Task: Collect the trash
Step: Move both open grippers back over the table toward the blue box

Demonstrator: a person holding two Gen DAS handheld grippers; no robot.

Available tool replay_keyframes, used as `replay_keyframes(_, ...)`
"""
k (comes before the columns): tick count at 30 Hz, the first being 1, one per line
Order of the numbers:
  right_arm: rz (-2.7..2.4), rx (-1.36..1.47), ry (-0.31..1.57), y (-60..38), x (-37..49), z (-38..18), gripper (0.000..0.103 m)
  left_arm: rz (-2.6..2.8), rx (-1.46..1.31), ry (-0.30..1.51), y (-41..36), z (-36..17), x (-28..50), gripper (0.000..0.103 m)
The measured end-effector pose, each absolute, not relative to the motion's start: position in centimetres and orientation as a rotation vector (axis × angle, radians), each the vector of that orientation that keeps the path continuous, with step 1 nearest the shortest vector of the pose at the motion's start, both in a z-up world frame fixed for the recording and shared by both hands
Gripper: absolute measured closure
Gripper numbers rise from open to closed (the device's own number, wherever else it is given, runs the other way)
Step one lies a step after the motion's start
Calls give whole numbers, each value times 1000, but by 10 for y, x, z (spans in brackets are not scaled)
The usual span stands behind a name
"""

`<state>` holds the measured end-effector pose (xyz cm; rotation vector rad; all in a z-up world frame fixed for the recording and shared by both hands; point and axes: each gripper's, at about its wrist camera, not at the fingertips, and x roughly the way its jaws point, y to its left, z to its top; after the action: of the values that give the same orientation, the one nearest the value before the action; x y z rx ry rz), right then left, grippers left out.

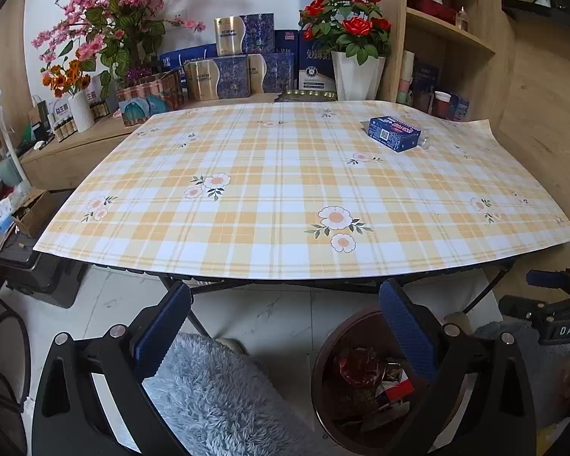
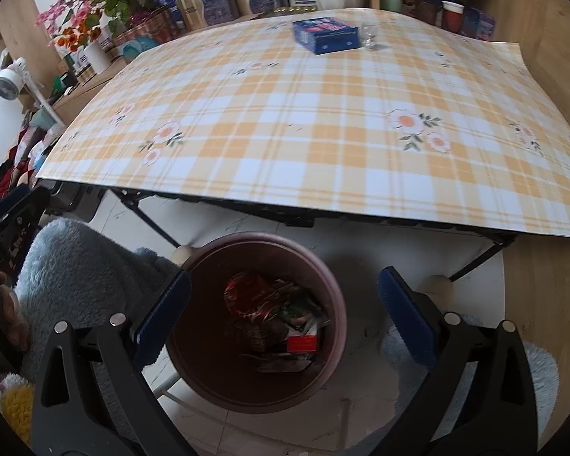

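Below, both claws hang spread and empty: the right claw [image 2: 284, 315] over the trash bin [image 2: 325, 266], the left claw [image 1: 285, 326] beside it. 1 blue box [image 1: 394, 133] lies on the checked surface [image 1: 269, 205], far side.

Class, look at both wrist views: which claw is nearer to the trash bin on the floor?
Right. The right claw hangs open directly over the trash bin; the left claw, also open, sits off to the bin's left.
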<state>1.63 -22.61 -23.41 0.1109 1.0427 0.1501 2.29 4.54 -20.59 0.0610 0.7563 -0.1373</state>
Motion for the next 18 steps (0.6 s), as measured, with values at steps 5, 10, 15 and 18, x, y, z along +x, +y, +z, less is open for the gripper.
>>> replay_keyframes(5, 107, 141, 1023, -245, 21, -231, 6, -140, 19, 760, 52, -204, 25, 6)
replay_keyframes(10, 73, 145, 998, -264, 28, -225, 6, -101, -21, 826, 57, -208, 43, 6)
replay_keyframes(15, 52, 153, 967, -283, 45, -219, 6, -202, 48, 814, 34, -195, 59, 6)
replay_keyframes(18, 50, 173, 946, -295, 60, -213, 6, -310, 149, 772, 7, -182, 76, 6)
